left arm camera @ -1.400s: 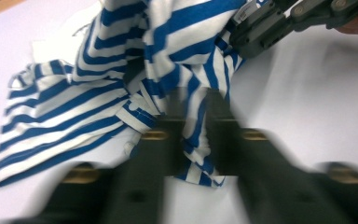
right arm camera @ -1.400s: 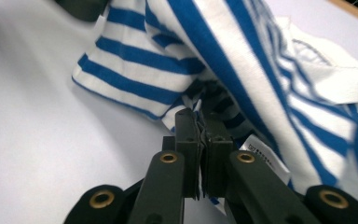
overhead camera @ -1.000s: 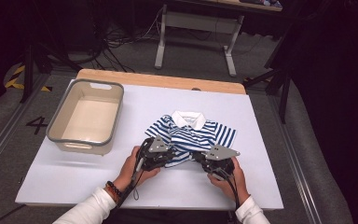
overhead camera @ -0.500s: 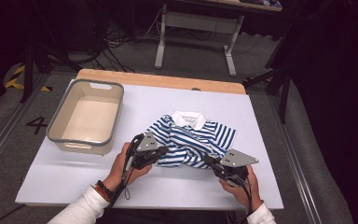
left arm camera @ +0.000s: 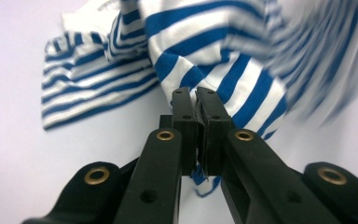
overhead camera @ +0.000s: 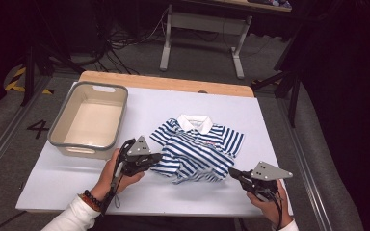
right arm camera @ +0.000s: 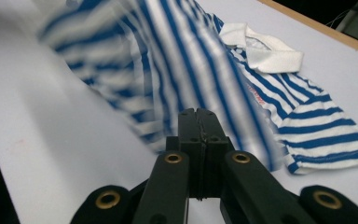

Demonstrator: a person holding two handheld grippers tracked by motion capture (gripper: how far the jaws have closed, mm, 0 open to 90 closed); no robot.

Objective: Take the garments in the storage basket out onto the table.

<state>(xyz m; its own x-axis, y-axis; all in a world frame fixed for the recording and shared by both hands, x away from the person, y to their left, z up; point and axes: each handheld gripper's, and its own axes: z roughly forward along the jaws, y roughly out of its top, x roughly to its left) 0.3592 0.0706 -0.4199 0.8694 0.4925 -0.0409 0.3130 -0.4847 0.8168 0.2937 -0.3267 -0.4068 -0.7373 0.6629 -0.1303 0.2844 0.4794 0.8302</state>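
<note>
Basically both grippers are pinched on the bottom hem of a blue-and-white striped polo shirt point(overhead camera: 197, 149), one per corner, prob. to spread it flat or set up a fold. The left gripper point(overhead camera: 158, 157) has its jaws closed on the hem at the shirt's left bottom edge; in the left gripper view a bit of striped cloth pokes out betw. the pads point(left arm camera: 184, 122). The right gripper point(overhead camera: 233, 173) is clamped too, at the right bottom corner, w/ fabric rising up from its jaws in the right gripper view. Shirt lies mid-table on the white mat point(overhead camera: 279, 144), collar point(overhead camera: 195, 122) pointing away from the person, lower part lifted & bunched where it's pulled taut betw. the two grips. A beige tub point(overhead camera: 87, 120) sits well to the left, empty, likely where the shirt goes later.
</note>
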